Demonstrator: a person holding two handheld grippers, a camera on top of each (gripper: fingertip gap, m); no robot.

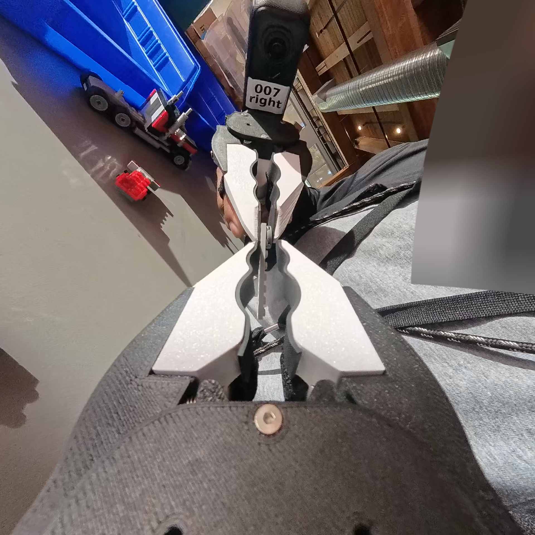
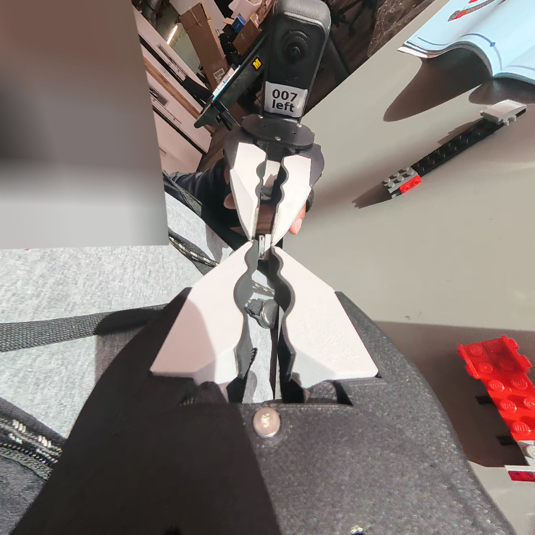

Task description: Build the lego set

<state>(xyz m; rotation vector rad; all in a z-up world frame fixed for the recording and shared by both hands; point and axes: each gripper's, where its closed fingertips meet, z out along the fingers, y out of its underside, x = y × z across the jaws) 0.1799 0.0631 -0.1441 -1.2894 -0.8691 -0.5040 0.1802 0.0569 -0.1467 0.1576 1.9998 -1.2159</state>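
Grey flat lego piece [image 1: 267, 236], small and thin, is pinched between both tools at once, held in the air over the person's lap, off the table edge. Left gripper [image 1: 265, 246] is clamped on its near end; right gripper [image 1: 267, 228] comes in tip-to-tip from the opposite side and is closed on the far end. Same thing from the right wrist view: right gripper [image 2: 263, 249], left gripper [image 2: 262, 236], piece [image 2: 263, 244] bridging the two tip pairs.

Key relation: the piece's long axis looks to run along the line joining the grippers, so the two tools are nose-to-nose with almost no piece exposed between them. Looks like a hand-over or a regrip; cannot tell which side takes it.

Rest of the build is on the grey tabletop [image 1: 58, 231], well apart from the grippers:
- partly built red and grey lego truck [image 1: 142, 121], beside blue plastic bin [image 1: 121, 43]
- small red brick cluster [image 1: 136, 182]
- long black studded plate [image 2: 451, 147]
- red studded plate [image 2: 503, 385]
- open instruction booklet [image 2: 477, 46]
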